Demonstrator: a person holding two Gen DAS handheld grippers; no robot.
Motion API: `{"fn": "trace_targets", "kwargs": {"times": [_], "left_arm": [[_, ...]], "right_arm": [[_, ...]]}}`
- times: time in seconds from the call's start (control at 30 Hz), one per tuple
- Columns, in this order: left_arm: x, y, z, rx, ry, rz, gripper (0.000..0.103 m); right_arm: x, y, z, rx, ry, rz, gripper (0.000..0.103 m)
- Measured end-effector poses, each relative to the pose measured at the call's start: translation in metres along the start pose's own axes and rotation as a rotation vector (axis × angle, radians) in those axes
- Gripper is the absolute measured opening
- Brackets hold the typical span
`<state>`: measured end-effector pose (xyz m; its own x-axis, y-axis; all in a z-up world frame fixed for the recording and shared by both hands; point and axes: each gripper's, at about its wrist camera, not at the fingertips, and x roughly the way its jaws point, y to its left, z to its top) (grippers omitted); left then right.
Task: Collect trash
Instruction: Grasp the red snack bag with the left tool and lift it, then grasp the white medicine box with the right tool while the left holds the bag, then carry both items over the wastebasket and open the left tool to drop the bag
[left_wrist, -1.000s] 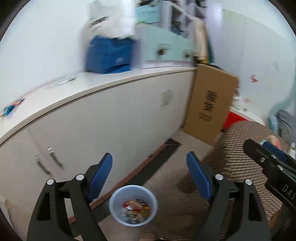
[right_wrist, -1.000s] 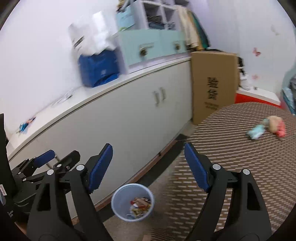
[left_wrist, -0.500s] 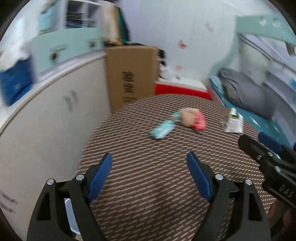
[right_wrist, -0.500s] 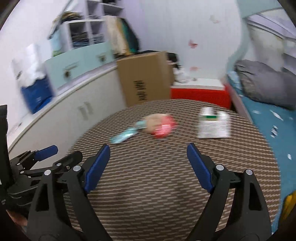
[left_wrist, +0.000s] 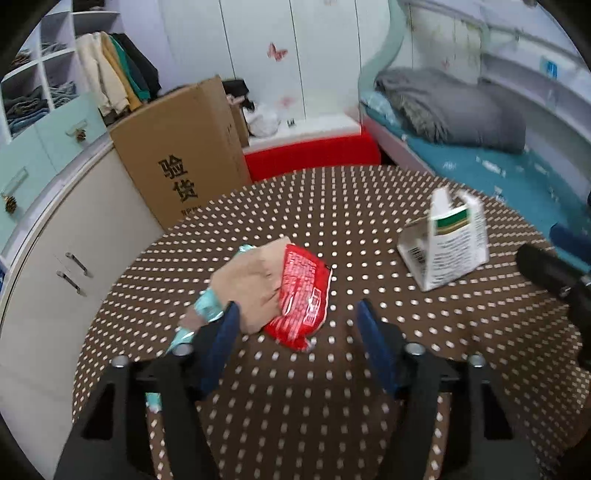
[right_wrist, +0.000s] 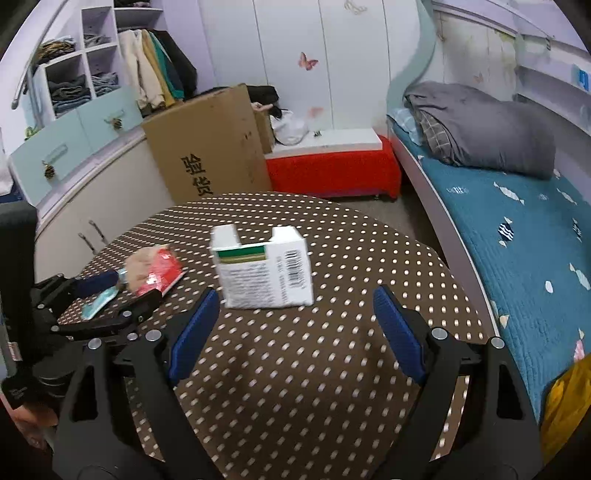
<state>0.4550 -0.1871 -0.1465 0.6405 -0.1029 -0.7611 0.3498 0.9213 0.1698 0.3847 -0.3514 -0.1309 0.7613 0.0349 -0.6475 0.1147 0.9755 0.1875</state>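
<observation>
Round table (left_wrist: 332, 424), brown dotted cloth. White card box (right_wrist: 264, 273) upright mid-table, flaps open. Crinkled red wrapper (left_wrist: 303, 295), tan paper (left_wrist: 251, 284), teal strip (left_wrist: 207, 306) bunched left. My left gripper (left_wrist: 295, 325) tilted down, jaws just closing, nothing pinched. My right gripper (right_wrist: 291, 321) wide open before box.

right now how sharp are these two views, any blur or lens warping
Left wrist view: red wrapper fairly crisp, white carton slightly smeared, cabinet and bed edges bowed by the fisheye, corners black. Right wrist view: the carton is smeared by motion blur, the polka-dot tabletop streaks in the foreground, background sharper.
</observation>
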Motion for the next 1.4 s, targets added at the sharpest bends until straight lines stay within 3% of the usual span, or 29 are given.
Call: {"fn": "trace_targets", "kwargs": {"times": [0.13,0.2,0.47,0.5,0.57,0.9,1.13,1.27,1.4], "left_arm": [[0.015,-0.007,0.005,0.034,0.029,0.032,0.028],[0.012,-0.005,0.005,0.034,0.012,0.04,0.026],[0.001,0.022,0.007,-0.054,-0.009,-0.035,0.024],[-0.002,0.023,0.007,-0.062,-0.015,-0.042,0.024],[-0.01,0.027,0.006,-0.084,-0.023,-0.083,0.024],[-0.081,0.053,-0.035,-0.194,-0.098,-0.217,0.023],[-0.15,0.104,-0.096,-0.281,-0.179,-0.151,0.024],[-0.18,0.148,-0.141,-0.359,-0.188,-0.086,0.024],[-0.202,0.203,-0.195,-0.448,-0.167,0.028,0.024]], "right_arm": [[0.019,0.004,0.01,-0.034,0.013,0.017,0.088],[0.03,0.006,0.015,-0.041,0.032,0.025,0.089],[0.07,0.025,0.021,-0.087,0.13,0.022,0.091],[0.071,0.026,0.019,-0.094,0.134,0.02,0.077],[0.068,0.027,0.014,-0.101,0.135,0.018,0.073],[-0.011,0.034,0.002,-0.084,0.039,0.06,0.073],[-0.072,0.107,-0.019,-0.162,0.016,0.226,0.073],[-0.097,0.182,-0.046,-0.247,0.03,0.351,0.073],[-0.109,0.253,-0.072,-0.322,0.048,0.445,0.073]]}}
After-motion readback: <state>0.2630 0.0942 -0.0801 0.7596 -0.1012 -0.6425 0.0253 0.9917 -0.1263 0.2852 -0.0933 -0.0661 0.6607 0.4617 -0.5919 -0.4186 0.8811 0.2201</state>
